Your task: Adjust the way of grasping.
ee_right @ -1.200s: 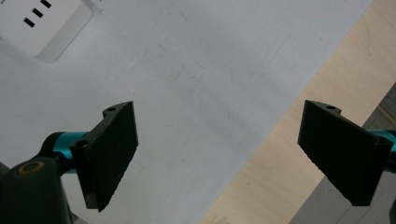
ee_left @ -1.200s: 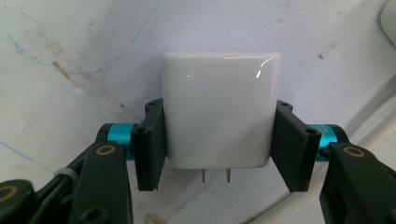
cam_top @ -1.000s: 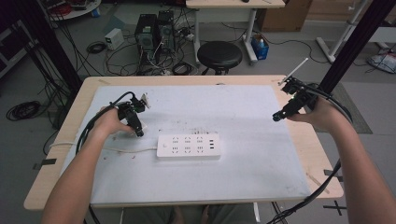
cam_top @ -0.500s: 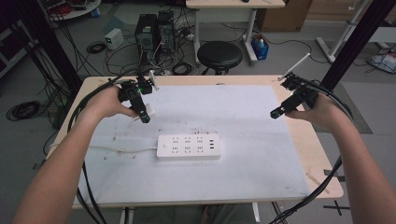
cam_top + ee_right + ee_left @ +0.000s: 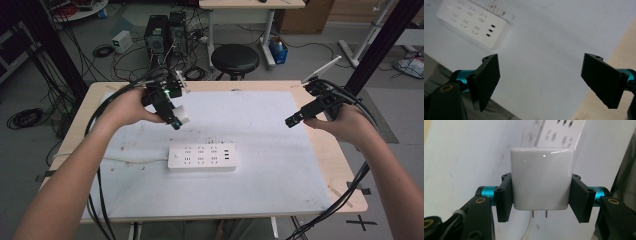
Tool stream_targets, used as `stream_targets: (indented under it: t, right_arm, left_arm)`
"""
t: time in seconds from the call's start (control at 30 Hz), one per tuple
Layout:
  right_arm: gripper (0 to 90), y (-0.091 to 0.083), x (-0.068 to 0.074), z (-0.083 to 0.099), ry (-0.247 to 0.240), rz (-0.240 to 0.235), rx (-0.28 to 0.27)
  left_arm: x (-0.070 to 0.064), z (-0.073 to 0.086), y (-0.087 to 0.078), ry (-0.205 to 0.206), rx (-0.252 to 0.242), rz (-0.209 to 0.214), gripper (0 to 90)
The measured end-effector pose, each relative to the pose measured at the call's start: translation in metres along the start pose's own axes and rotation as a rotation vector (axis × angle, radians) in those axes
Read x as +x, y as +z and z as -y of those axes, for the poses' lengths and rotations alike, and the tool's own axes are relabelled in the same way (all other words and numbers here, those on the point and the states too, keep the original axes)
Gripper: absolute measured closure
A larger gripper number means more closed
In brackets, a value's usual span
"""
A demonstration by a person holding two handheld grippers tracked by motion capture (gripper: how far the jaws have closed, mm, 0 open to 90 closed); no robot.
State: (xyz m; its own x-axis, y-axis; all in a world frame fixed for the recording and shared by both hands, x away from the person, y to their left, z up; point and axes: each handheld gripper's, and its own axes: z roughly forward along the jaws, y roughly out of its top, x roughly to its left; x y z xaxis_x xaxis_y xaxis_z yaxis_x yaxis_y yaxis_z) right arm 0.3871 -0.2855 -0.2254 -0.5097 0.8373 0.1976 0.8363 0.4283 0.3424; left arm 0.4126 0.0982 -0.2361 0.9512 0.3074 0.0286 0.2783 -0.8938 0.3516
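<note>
A white power strip [image 5: 201, 157] lies flat in the middle of the white mat [image 5: 260, 120], its cord running off to the left. My left gripper [image 5: 177, 120] hovers above the mat behind the strip's left end, shut on a white plug adapter [image 5: 183, 114]. In the left gripper view the adapter [image 5: 540, 178] sits clamped between both jaws, two metal prongs pointing toward the camera. My right gripper [image 5: 294, 120] is held above the mat's right side, open with nothing between its jaws [image 5: 541, 82]; the power strip [image 5: 471, 23] lies beyond it.
The wooden table [image 5: 345, 165] shows past the mat on the right. Black cables [image 5: 100, 200] trail off the front edge from both grippers. Behind the table stand a black stool [image 5: 235, 57], computer towers [image 5: 165, 30] and floor cables.
My left gripper has lifted the adapter off the mat and carried it up and to the right. The right gripper drifted slightly toward the front and stays open.
</note>
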Motion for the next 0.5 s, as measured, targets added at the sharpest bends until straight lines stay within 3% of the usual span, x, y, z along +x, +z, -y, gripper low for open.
stream_targets:
  t: [0.03,0.07,0.1,0.13,0.17,0.2,0.3,0.33,0.37,0.4,0.5]
  right_arm:
    - [15.1,0.000,0.000,0.000,0.000,0.000,0.000]
    - [15.1,-0.001,0.006,0.000,0.028,-0.077,-0.014]
    - [15.2,-0.001,0.009,0.001,0.037,-0.112,-0.026]
    - [16.2,0.000,0.011,0.001,0.045,-0.143,-0.032]
    - [16.2,0.000,0.011,0.001,0.045,-0.143,-0.032]
    - [16.8,0.001,0.015,0.000,0.091,-0.211,-0.051]
    - [16.9,0.002,0.018,0.001,0.130,-0.268,-0.070]
    - [16.9,0.004,0.019,0.001,0.141,-0.293,-0.073]
    - [17.0,0.005,0.021,0.000,0.151,-0.312,-0.073]
    - [17.0,0.006,0.023,0.000,0.155,-0.338,-0.076]
    - [23.0,0.009,0.030,-0.002,0.164,-0.419,-0.095]
  left_arm:
    - [-0.011,-0.013,0.003,0.048,-0.061,0.016,42.7]
    - [-0.016,-0.019,0.004,0.079,-0.076,0.014,42.7]
    - [-0.021,-0.025,0.006,0.107,-0.101,0.011,42.7]
    - [-0.026,-0.031,0.008,0.125,-0.122,0.014,42.7]
    - [-0.026,-0.031,0.008,0.125,-0.122,0.014,42.7]
    - [-0.033,-0.041,0.011,0.157,-0.157,0.025,42.7]
    - [-0.049,-0.061,0.018,0.223,-0.235,0.043,42.7]
    - [-0.049,-0.061,0.018,0.223,-0.235,0.043,42.7]
    - [-0.057,-0.072,0.023,0.253,-0.255,0.032,42.7]
    - [-0.060,-0.077,0.026,0.257,-0.269,0.025,42.7]
    - [-0.068,-0.089,0.034,0.277,-0.289,0.030,42.7]
